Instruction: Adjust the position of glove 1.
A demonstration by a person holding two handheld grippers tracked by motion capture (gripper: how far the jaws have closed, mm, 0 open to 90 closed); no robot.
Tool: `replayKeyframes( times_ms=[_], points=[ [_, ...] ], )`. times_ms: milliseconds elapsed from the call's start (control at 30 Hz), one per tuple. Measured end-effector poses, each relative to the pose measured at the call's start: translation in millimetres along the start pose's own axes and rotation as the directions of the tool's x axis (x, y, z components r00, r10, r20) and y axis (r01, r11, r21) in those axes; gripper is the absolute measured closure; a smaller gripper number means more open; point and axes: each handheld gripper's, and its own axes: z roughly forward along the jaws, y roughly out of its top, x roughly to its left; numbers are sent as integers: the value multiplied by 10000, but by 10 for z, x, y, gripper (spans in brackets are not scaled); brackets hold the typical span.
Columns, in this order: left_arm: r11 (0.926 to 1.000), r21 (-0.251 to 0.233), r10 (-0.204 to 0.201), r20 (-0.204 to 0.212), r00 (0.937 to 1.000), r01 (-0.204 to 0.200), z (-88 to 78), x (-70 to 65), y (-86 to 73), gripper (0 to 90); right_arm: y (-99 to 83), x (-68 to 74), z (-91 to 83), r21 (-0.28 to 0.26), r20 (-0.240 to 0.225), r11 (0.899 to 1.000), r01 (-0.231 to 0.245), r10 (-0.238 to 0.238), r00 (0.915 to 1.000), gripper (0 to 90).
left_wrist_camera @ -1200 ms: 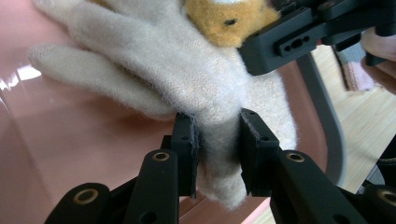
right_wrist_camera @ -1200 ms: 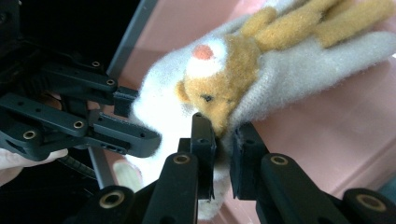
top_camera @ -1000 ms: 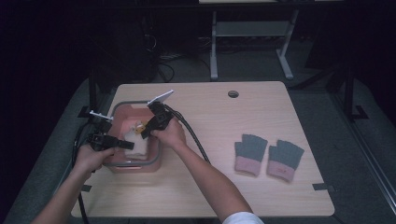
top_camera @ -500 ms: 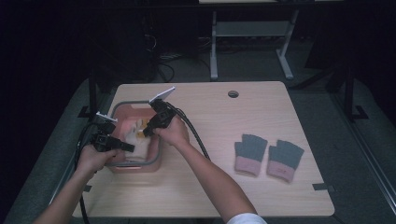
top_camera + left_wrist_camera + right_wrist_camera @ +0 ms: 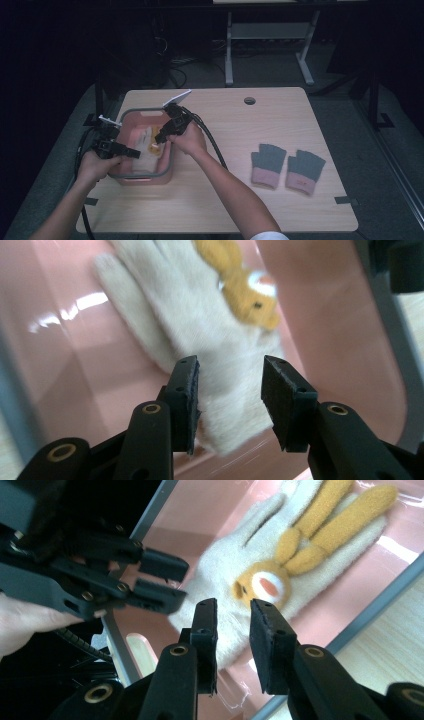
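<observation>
1. Cream fleece glove [image 5: 220, 360] with an orange rabbit patch [image 5: 260, 587] lies flat on the floor of the pink basket [image 5: 165, 172], at the left end of the wooden table [image 5: 240, 200].
2. Left gripper [image 5: 227, 385] hangs over the glove's cuff end. Its jaws have just been opening; the cuff shows between the pads and below them, but the pads do not press on it. Not gripping.
3. Right gripper [image 5: 232, 630] hovers over the same glove near the patch, the glove's fingers pointing away from it. Its jaws have also just been parting, and nothing is pinched between them.
4. In the high view both grippers reach into the basket from opposite sides, the left gripper [image 5: 131, 151] from the near-left rim, the right gripper [image 5: 156, 143] from the right rim.
5. Judgement: the step looks like laying the glove down in the basket. To finish it well, lift both grippers straight up so the fleece does not snag on a pad and drag.
6. Keep clear of the grey rim on the way out.
7. Two grey-and-pink gloves [image 5: 287, 165] lie well apart, on the table's right half.
</observation>
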Motion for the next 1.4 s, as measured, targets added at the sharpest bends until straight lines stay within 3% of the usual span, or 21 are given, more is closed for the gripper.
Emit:
replayKeyframes(
  times_ms=[100, 200, 533, 733, 867, 1100, 1300, 1400],
  points=[
    [9999, -27, 136, 52, 9999, -136, -27, -23, 11, 672, -12, -1, -47, -132, -56, 9999, 73, -74, 10000, 715],
    [9993, 237, 299, -36, 9995, -298, 30, -41, 8, 727, -28, 9, -88, -136, -62, 9999, 95, -96, 9999, 708],
    [9929, 1121, 472, -588, 9972, -404, 274, -56, -12, 733, -83, 0, -182, -248, -106, 9995, 184, -186, 9998, 697],
    [9963, 770, 428, -496, 9979, -389, 197, -61, 1, 710, -106, -9, -226, -306, -100, 9994, 188, -191, 9998, 690],
    [9993, 293, 231, -194, 9995, -226, 110, -102, 29, 686, -122, -20, -281, -367, -72, 9991, 226, -229, 9997, 677],
    [9979, -160, 632, 9, 9980, -632, 4, -189, 67, 666, -176, -54, -383, -469, 48, 9984, 326, -324, 9995, 621],
    [9966, -299, 777, 130, 9969, -773, -29, -228, 61, 637, -239, -75, -494, -726, -88, 9964, 434, -442, 9990, 590],
    [9969, -470, 649, 389, 9971, -630, -43, -265, 61, 617, -271, -108, -555, -804, -97, 9961, 369, -378, 9992, 578]
  ],
)
